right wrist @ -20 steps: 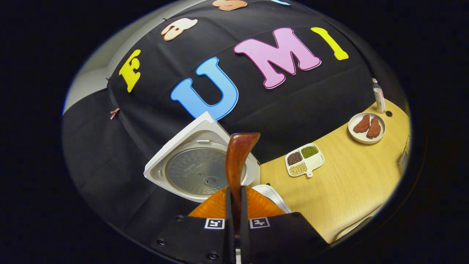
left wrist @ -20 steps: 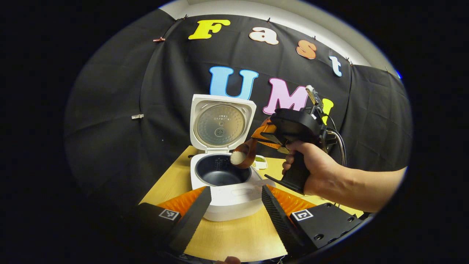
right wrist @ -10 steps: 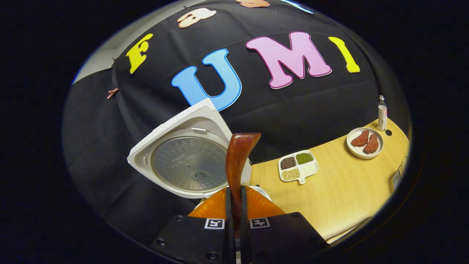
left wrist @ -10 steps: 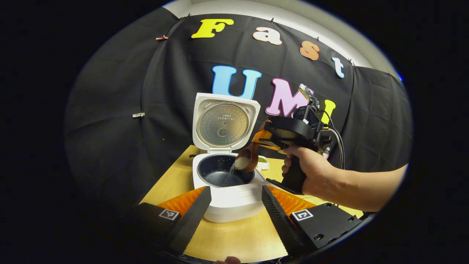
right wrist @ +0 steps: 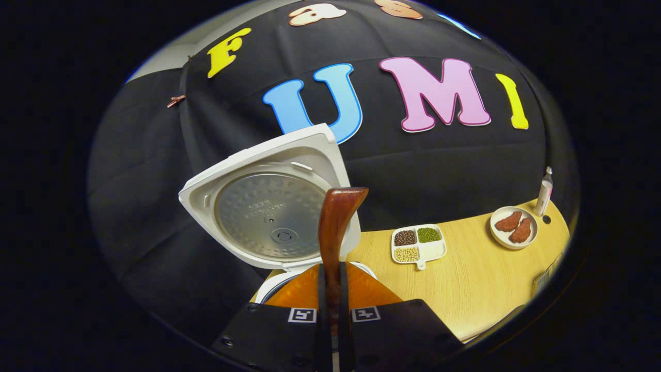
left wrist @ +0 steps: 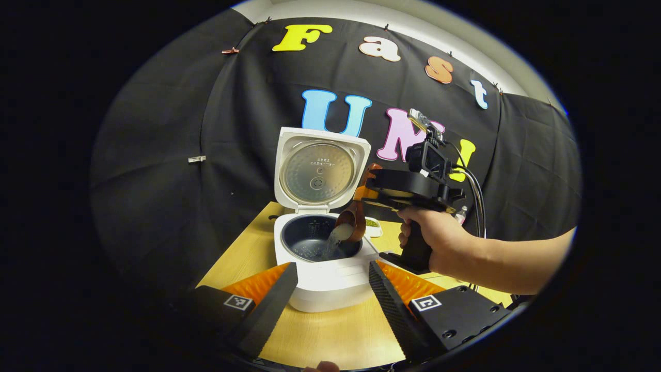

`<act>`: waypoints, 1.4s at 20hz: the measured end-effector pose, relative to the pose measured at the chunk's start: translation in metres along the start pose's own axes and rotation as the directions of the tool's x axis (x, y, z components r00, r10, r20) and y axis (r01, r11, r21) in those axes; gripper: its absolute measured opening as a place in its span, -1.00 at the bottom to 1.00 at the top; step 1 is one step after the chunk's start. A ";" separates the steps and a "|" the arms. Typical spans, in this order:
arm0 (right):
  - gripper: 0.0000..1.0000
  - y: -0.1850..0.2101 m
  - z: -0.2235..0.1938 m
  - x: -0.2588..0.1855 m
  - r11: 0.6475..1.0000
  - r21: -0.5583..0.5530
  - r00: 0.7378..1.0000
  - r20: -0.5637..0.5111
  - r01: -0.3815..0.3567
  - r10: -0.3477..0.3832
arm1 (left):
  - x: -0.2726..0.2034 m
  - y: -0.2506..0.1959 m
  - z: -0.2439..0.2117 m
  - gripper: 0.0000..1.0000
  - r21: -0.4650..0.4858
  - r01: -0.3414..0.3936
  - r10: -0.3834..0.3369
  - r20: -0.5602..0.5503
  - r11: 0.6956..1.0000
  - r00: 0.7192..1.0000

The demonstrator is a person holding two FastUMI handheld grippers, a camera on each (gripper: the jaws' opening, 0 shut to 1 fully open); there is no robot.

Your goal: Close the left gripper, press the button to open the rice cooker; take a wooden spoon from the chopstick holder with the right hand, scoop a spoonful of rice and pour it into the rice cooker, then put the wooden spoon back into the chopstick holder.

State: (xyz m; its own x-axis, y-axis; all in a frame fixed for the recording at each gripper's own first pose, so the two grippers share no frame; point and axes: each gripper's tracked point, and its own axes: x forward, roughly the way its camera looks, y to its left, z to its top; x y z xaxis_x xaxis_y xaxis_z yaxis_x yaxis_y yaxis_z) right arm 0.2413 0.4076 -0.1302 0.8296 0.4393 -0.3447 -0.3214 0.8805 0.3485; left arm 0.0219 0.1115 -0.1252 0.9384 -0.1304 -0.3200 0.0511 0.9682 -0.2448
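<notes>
Wooden spoon (left wrist: 352, 225) tipping rice (left wrist: 335, 238) into open rice cooker (left wrist: 321, 258) on counter (left wrist: 335, 336), pinched in right tongs (right wrist: 331, 289); left tongs (left wrist: 330, 289) hanging wide, nearer.

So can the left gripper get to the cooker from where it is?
Probably yes. The left gripper is open and empty, with the cooker straight ahead and bare table between. Only the spoon pours over the pot.
</notes>
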 end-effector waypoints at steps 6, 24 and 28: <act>-0.80 0.023 -0.001 0.000 0.985 -0.169 0.999 0.005 -0.040 0.042 | 0.000 0.005 -0.001 0.91 -0.009 -0.006 0.006 -0.003 1.000 1.000; -0.80 0.108 -0.023 -0.039 0.529 -0.833 0.962 -0.018 -0.166 0.273 | -0.014 0.004 -0.004 0.91 -0.017 -0.021 0.021 0.006 1.000 1.000; -0.80 0.097 -0.016 -0.033 0.701 -0.689 0.972 -0.019 -0.183 0.234 | -0.023 0.003 -0.007 0.91 -0.019 -0.031 0.031 0.009 0.999 0.999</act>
State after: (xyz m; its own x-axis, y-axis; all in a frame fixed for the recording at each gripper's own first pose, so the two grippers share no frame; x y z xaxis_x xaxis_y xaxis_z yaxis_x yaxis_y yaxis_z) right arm 0.1754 0.4815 -0.0984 0.7221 0.6369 -0.2702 -0.6918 0.6598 -0.2936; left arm -0.0023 0.1158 -0.1253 0.9427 -0.0984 -0.3188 0.0158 0.9676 -0.2519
